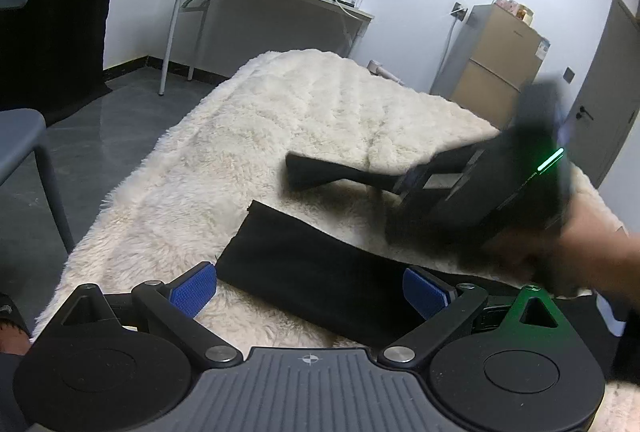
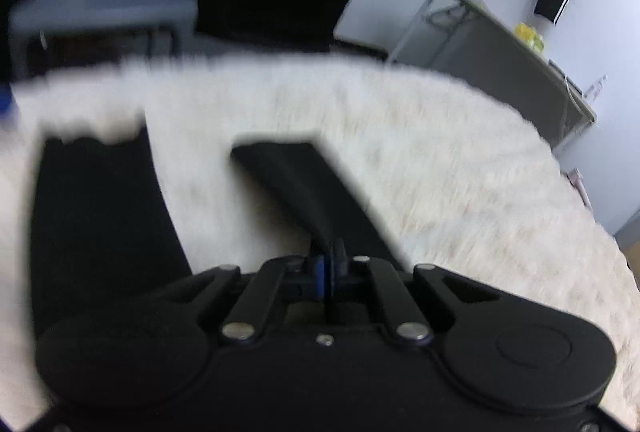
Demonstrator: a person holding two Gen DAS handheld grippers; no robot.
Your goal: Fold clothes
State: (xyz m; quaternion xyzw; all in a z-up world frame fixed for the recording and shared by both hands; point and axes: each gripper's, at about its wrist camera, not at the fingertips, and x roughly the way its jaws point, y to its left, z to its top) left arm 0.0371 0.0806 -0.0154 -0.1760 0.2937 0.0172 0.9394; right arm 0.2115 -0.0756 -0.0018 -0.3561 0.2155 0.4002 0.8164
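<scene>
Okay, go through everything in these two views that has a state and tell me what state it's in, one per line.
Left gripper: open, blue fingers spread either side of the black garment, not pressing it.
Right gripper: shut on a strip of the black garment.
Black garment: partly flat on the white fluffy cover, one strip lifted.
Door: closed.

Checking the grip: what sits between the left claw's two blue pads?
Black garment on the fluffy white blanket, untouched by the pads; the left wrist view shows it.
</scene>
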